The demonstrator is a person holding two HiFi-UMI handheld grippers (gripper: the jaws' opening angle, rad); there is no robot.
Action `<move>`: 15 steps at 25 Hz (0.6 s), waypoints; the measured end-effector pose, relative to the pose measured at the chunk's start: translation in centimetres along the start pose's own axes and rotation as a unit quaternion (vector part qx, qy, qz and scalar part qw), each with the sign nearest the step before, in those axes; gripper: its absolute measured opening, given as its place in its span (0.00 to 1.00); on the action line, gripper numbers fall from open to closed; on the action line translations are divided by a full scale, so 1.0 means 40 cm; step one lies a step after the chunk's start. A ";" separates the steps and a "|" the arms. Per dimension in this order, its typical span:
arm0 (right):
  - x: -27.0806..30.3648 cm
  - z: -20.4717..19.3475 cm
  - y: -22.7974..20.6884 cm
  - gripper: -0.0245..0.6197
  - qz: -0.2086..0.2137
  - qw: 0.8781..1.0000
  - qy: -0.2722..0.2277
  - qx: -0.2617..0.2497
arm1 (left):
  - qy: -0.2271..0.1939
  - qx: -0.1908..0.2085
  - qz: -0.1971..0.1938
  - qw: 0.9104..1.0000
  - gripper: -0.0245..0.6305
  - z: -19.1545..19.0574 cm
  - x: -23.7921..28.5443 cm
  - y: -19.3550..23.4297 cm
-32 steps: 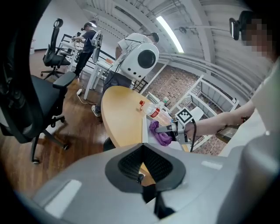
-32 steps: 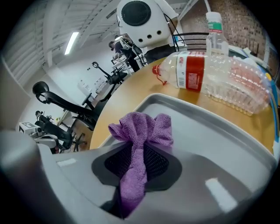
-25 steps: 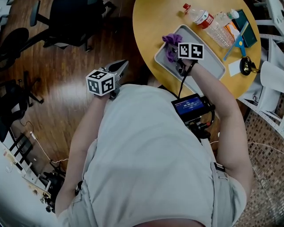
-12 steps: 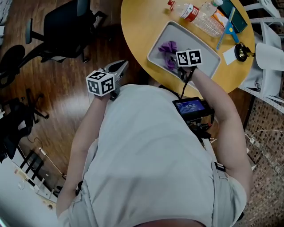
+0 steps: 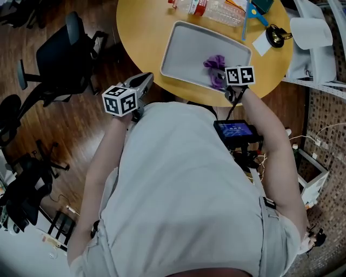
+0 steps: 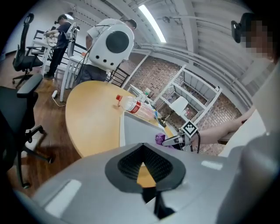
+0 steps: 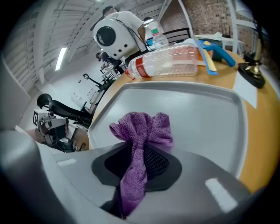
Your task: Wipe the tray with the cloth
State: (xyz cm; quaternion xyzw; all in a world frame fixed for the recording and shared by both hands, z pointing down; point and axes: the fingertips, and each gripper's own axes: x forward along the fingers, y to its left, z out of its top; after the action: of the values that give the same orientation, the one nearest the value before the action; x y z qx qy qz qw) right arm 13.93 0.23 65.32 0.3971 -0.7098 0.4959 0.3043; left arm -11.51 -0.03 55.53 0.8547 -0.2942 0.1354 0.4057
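A grey rectangular tray [image 5: 186, 48] lies on the round yellow table [image 5: 140, 27]. My right gripper [image 5: 220, 80] reaches over the tray's near right part and is shut on a purple cloth [image 5: 215, 67], which rests bunched on the tray floor. In the right gripper view the cloth [image 7: 144, 129] runs down between the jaws of that gripper [image 7: 142, 151] onto the tray [image 7: 205, 113]. My left gripper [image 5: 142, 81] hangs off the table's near edge, left of the tray, shut and holding nothing. The left gripper view looks past its own gripper [image 6: 142, 148] at the tray [image 6: 133, 131] and the cloth [image 6: 159, 139].
A clear plastic bottle with a red label [image 5: 213, 8] lies behind the tray. A blue tool [image 5: 254, 12], a white slip [image 5: 263, 43] and a small black object [image 5: 275, 37] sit at the table's right. A black office chair [image 5: 59, 51] stands on the left, a white chair [image 5: 308, 30] on the right.
My right gripper has dragged the cloth along the tray from its left end to the near right part. The left gripper has kept its place beside the table edge.
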 end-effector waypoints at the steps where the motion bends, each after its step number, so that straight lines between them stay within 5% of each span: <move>1: -0.019 -0.016 -0.024 0.16 -0.007 1.000 -0.004 0.011 | 0.003 0.004 -0.006 1.000 0.04 0.003 0.010 -0.009; 15: -0.158 -0.130 -0.209 0.16 -0.063 0.992 -0.050 0.093 | 0.026 0.026 -0.033 0.999 0.04 0.018 0.071 -0.054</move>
State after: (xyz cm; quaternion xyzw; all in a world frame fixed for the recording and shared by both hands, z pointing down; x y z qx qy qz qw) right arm 24.54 5.19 65.64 0.4917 -0.6484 0.5193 0.2610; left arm -7.94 -0.63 55.10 0.8706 -0.2512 0.1515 0.3950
